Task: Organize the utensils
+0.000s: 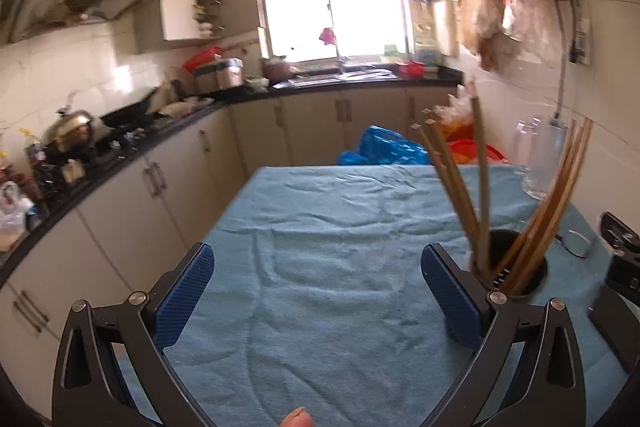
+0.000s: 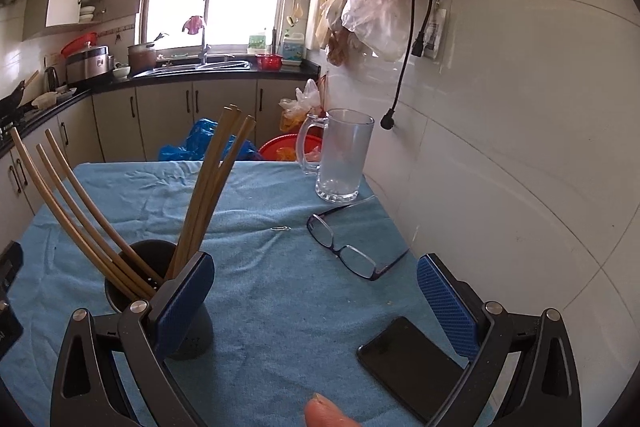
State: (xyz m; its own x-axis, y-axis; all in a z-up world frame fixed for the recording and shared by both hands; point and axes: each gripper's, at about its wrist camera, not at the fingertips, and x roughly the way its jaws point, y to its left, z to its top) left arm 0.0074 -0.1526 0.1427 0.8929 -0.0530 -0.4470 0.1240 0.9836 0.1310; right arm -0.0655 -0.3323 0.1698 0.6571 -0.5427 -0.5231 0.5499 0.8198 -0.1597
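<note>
One blue cloth (image 2: 280, 291) covers the table. Two grippers hover over it, left gripper (image 1: 318, 291) and right gripper (image 2: 316, 297), both spread wide and holding nothing. One clear glass mug (image 2: 340, 155), empty, stands at the far right. One black holder (image 2: 160, 303) stands upright just beside the right gripper's left finger, with about seven chopsticks (image 2: 208, 187) fanned out in two bunches. One dark phone (image 2: 408, 355), one pair of glasses (image 2: 352, 247), one small clip (image 2: 280, 228) lie apart on the cloth.
</note>
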